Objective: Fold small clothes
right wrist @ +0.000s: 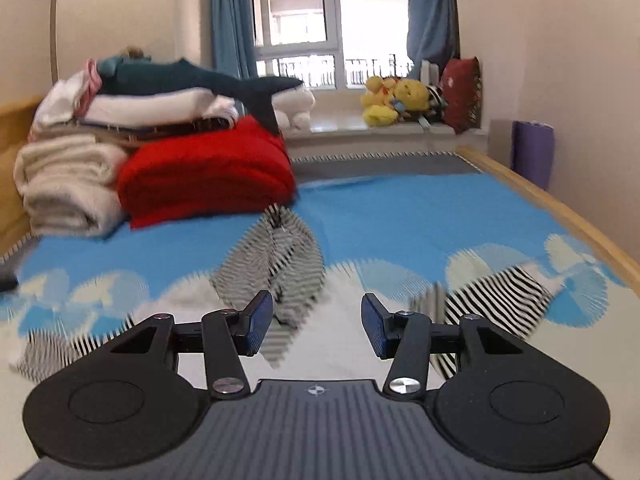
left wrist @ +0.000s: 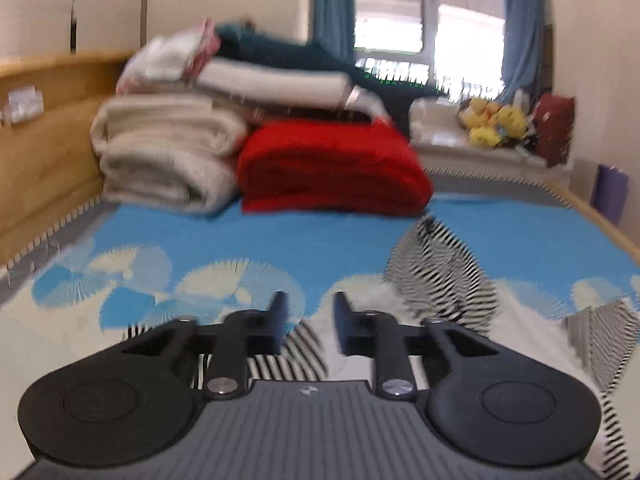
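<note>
A small black-and-white striped garment [left wrist: 440, 276] lies spread on the blue and white bed sheet [left wrist: 280, 240], blurred by motion. More of it shows under my left gripper [left wrist: 311, 320], whose jaws stand narrowly apart with only the sheet showing in the gap. In the right wrist view the striped garment [right wrist: 280, 264] bunches up just beyond my right gripper [right wrist: 316, 322], and a flat part of it [right wrist: 496, 296] reaches to the right. The right jaws stand wide apart, blue pads [right wrist: 260, 320] bare, gripping nothing. Both grippers hover above the cloth.
Folded cream blankets [left wrist: 160, 160] and a red blanket [left wrist: 332, 168] are stacked at the head of the bed, with a dark plush shark [right wrist: 200, 80] on top. Yellow plush toys [right wrist: 396, 96] sit on the window sill. A wooden bed rail [right wrist: 560, 208] runs along the right.
</note>
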`<state>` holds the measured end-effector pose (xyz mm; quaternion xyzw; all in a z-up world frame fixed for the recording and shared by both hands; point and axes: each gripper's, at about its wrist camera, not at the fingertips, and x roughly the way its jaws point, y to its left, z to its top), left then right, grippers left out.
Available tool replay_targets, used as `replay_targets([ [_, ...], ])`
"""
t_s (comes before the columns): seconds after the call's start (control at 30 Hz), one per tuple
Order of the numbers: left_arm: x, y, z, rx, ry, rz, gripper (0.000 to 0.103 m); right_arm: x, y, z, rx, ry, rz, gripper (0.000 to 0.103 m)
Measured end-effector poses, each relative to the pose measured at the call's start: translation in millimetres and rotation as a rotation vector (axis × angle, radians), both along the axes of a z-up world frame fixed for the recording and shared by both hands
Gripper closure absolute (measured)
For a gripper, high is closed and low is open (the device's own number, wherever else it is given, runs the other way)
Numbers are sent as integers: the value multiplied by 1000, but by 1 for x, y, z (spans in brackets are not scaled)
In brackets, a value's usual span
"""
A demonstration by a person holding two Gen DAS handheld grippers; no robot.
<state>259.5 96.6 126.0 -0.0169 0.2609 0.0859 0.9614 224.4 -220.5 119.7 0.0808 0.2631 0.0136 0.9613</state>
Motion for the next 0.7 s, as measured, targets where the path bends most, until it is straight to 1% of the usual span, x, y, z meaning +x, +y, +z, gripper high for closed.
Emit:
replay_targets([
  [0.1, 26, 31, -38, -64, 53, -10, 83, 26, 7, -2, 16, -38, 46, 52],
  [0.17, 38, 55, -67, -67, 127, 25, 83, 34, 10, -12, 7, -57, 93, 58],
  [0.2, 44, 70, -78, -73, 150, 60, 83, 36, 12, -19, -5, -60, 116, 61],
  [0.23, 49, 86, -89, -86, 173, 101, 82, 39, 15, -27, -28, -42, 137, 68],
  [0.27, 53, 100, -96, -103, 183, 138, 83, 45, 19, -35, -51, -10, 156, 69],
  [0.3, 56, 118, -104, -122, 183, 182, 83, 49, 24, -40, -54, 0, 174, 69],
  [0.37, 60, 150, -123, -144, 184, 261, 82, 57, 30, -47, -49, 10, 219, 69],
  [0.4, 64, 168, -134, -164, 208, 313, 82, 62, 33, -50, -51, 11, 242, 69],
  [0.43, 67, 184, -143, -194, 214, 359, 82, 64, 35, -53, -53, 14, 252, 69],
  [0.47, 68, 202, -151, -222, 208, 400, 80, 67, 35, -57, -53, 24, 258, 69],
  [0.53, 74, 232, -163, -256, 221, 490, 70, 71, 35, -65, -56, 56, 263, 69],
  [0.6, 73, 257, -175, -289, 210, 551, 57, 76, 33, -72, -49, 89, 268, 69],
  [0.67, 72, 278, -184, -325, 212, 601, 49, 80, 31, -75, -42, 104, 271, 69],
  [0.7, 72, 288, -192, -361, 229, 628, 48, 83, 30, -77, -40, 111, 264, 69],
])
